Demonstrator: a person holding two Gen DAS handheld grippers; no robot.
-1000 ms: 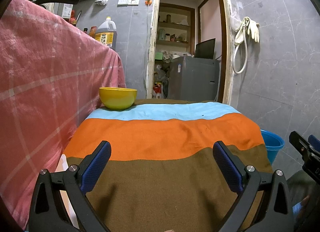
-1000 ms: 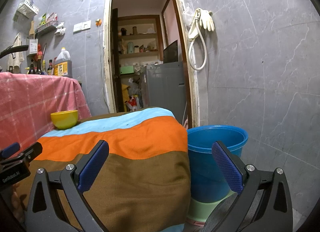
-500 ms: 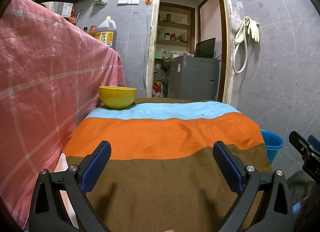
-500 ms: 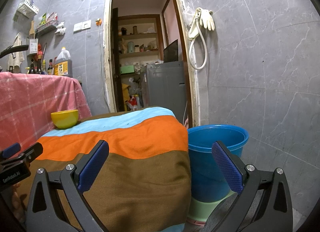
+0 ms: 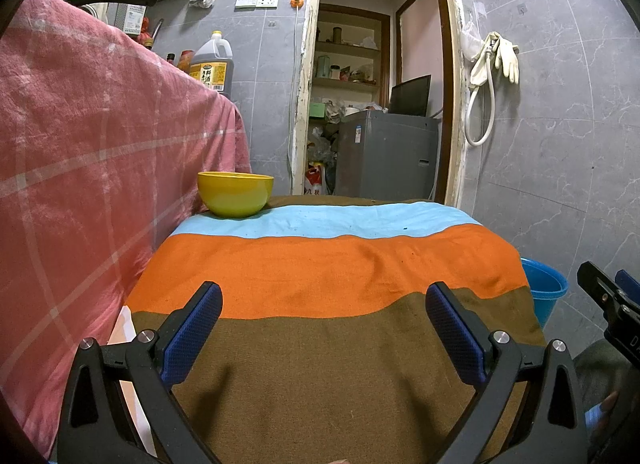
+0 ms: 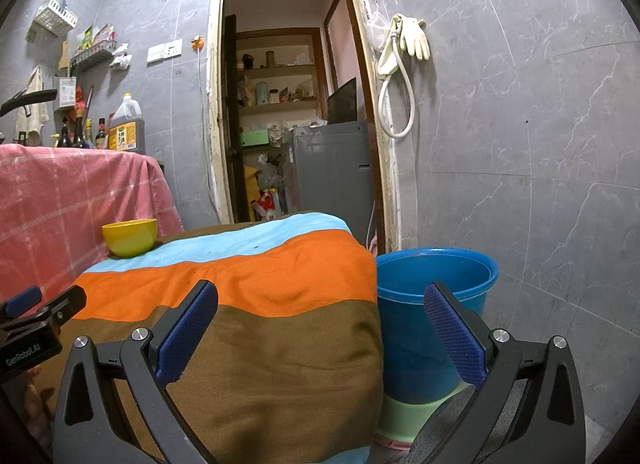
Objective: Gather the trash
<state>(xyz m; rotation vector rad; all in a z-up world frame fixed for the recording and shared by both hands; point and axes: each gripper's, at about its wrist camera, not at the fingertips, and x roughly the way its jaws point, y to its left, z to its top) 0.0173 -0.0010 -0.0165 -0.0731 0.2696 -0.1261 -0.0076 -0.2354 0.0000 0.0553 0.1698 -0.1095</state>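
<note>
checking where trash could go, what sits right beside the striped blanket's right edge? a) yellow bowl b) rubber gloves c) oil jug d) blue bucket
d: the blue bucket stands on the floor against the right edge of the striped blanket; the yellow bowl is at the far left corner.

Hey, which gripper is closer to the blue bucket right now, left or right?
Right. The right gripper is open over the table's right edge, the blue bucket just ahead of it. The left gripper is open over the striped cloth, the bucket off to its right.
</note>
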